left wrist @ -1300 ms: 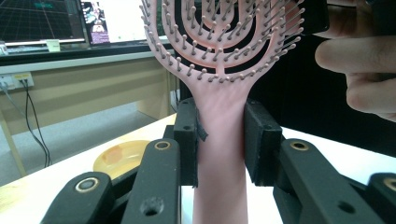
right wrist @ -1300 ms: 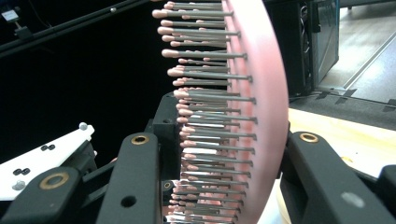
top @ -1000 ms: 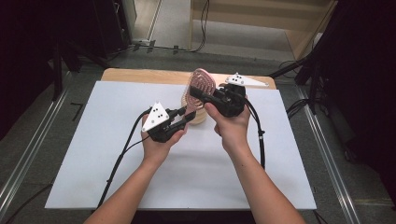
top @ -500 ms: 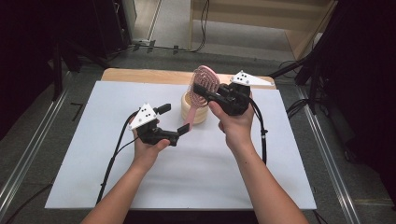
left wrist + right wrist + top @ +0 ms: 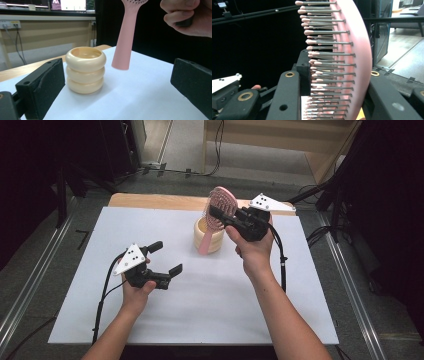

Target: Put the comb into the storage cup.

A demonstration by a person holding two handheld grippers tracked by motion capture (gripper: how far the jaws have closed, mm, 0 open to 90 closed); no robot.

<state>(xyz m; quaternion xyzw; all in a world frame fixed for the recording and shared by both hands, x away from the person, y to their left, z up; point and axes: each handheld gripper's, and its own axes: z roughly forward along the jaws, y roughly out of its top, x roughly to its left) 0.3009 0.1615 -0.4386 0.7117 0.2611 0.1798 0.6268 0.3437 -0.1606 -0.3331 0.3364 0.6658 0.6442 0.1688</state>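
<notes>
White table (image 5: 210,310): left tongs (image 5: 167,260) withdrawn, open.

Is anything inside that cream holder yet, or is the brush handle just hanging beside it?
The cream holder looks empty as far down as its mouth shows; its bottom is hidden. The pink hairbrush, clamped by its head in the right gripper, hangs with its handle tip outside the rim, above the table.

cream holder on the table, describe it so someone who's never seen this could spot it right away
Start from the white mat covering the table and look toward its far edge, near the middle. There stands the cream holder, an open-topped cup shaped like three stacked rings. The pink hairbrush hangs beside it in the right gripper.
</notes>
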